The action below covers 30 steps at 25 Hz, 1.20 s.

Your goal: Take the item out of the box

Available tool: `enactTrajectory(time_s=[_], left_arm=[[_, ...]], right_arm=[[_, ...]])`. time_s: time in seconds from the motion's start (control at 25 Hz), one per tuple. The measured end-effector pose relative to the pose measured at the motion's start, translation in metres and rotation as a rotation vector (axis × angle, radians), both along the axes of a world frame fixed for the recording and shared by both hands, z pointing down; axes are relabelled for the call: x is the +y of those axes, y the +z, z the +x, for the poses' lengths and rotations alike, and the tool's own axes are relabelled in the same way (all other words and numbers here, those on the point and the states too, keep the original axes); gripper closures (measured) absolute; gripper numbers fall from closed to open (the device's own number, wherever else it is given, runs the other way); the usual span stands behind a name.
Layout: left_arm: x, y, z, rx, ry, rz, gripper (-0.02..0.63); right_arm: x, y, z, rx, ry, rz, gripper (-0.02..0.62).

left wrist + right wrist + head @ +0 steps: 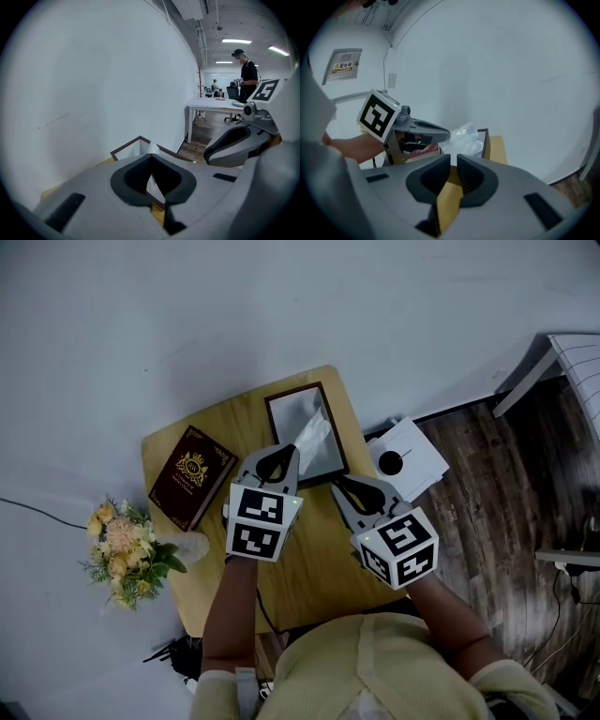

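On the small wooden table (314,568), an open, dark-rimmed box (278,406) is set near the far edge, just beside the white wall. A white, crinkled plastic-wrapped item (314,435) is seen over the box's inside, and its near end is drawn up toward the near rim. That end is pinched by the left gripper (291,450), whose jaws are closed together on the wrap. In the left gripper view the pads are seen meeting, with a sliver of white caught between them. In the right gripper view the bunched wrap is shown at the left gripper's tip, above the box's rim.

The right gripper (339,486) is held over the bare tabletop, just beside the box's near right corner and apart from it. Its jaws are parted by a narrow gap, and only the tabletop is seen through it.

A dark red book (192,476) with a gold emblem is laid to the left of the box. A bunch of flowers (122,545) is placed off the table's left edge.
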State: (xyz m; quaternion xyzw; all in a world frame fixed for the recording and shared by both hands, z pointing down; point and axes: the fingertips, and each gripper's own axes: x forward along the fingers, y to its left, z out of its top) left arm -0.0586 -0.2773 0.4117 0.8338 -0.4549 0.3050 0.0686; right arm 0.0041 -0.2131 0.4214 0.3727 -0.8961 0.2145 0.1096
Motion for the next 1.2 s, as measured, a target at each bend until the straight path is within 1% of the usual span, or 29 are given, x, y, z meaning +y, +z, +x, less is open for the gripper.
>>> enactTrajectory(time_s=[0.36,0.52,0.68,0.96,1.2], left_arm=[[0.027,-0.036,-0.020,0.073,-0.065,0.119,0.586],[0.042,-0.053,-0.033,0.124,-0.100,0.165,0.586],[0.062,-0.068,-0.038,0.156,-0.103,0.199,0.586],[0.095,-0.068,-0.046,0.191,-0.106,0.203,0.586],[0.120,-0.049,-0.049,0.239,-0.110,0.158,0.586]], right_arm=[[0.018,-0.015,-0.004,0.018,0.028,0.039,0.561],[0.028,-0.022,-0.004,0.023,0.041,0.055,0.561],[0.038,-0.026,-0.006,0.030,0.050,0.065,0.561],[0.054,-0.029,-0.012,0.036,0.059,0.072,0.561],[0.064,-0.023,-0.014,0.047,0.067,0.065,0.561]])
